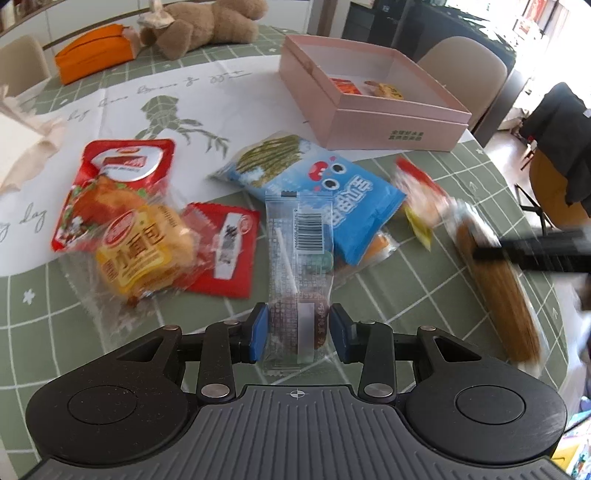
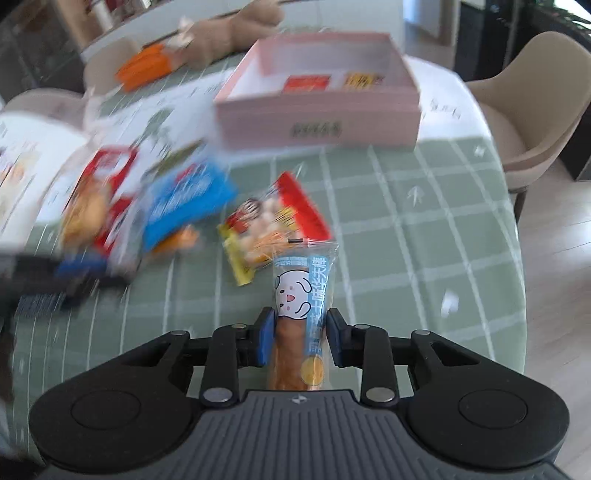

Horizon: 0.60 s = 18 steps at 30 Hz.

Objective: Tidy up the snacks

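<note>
My left gripper [image 1: 298, 332] is shut on a clear-wrapped snack bar [image 1: 295, 251] with a barcode, which juts out over the snack pile. My right gripper [image 2: 300, 338] is shut on a long brown pastry [image 2: 295, 332] in a blue wrapper with a cartoon face. The left wrist view shows that pastry [image 1: 498, 288] blurred at the right. An open pink box [image 1: 391, 125] [image 2: 317, 122] at the back holds a red packet [image 1: 345, 85] and a yellow one [image 1: 386, 89]. On the cloth lie a blue packet [image 1: 325, 184], a big red packet [image 1: 110, 184], a yellow bun [image 1: 144, 251] and a red-yellow packet [image 2: 273, 221].
A teddy bear [image 1: 207, 26] and an orange pouch [image 1: 92, 51] lie at the far side of the round table. Beige chairs [image 2: 535, 110] stand around it. The table's edge [image 2: 517, 258] curves close on the right. Bare green-checked cloth lies between the pile and the box.
</note>
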Available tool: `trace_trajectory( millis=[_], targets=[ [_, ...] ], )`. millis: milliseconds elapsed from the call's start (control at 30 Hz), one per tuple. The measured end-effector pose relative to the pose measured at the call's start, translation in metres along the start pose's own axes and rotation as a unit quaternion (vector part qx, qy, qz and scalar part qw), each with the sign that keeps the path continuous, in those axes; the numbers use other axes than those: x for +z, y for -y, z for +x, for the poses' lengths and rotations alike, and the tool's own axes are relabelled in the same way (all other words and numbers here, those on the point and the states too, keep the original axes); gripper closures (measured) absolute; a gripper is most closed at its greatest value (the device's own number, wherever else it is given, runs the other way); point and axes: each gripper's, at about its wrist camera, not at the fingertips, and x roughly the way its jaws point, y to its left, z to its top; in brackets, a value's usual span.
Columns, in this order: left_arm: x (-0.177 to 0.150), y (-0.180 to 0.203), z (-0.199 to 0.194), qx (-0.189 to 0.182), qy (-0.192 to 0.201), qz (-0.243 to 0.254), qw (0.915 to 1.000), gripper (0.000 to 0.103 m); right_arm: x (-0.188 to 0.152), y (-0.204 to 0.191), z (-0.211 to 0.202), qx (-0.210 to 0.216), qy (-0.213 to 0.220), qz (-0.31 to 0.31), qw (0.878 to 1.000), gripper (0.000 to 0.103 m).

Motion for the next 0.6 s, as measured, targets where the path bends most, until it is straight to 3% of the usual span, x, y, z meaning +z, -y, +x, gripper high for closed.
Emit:
trace_trajectory(
  millis=[200,300,333,433,600],
  targets=[
    [-0.01,-0.013,-0.005,0.011,-0.001,-0.02,0.9997,0.062,0.036,0.002,0.014,-0.018,0.04,0.037,0.998,0.07],
    [-0.011,-0.016,-0.002,0.011,-0.003,-0.027,0.9996,0.062,0.041,-0.002,0.011,-0.007,0.056,0.057,0.997,0.039],
    [-0.012,-0.015,-0.002,0.012,-0.004,-0.026,0.9996,0.062,0.043,-0.005,0.012,-0.011,0.064,0.059,0.996,0.037],
    [-0.013,-0.013,-0.003,0.014,-0.002,-0.019,0.9997,0.062,0.049,-0.018,0.014,-0.03,0.082,0.045,0.995,0.037],
    [-0.013,-0.014,-0.003,0.01,0.0,-0.02,0.9997,0.062,0.064,-0.035,0.028,0.002,0.076,0.053,0.996,0.038]
  ],
)
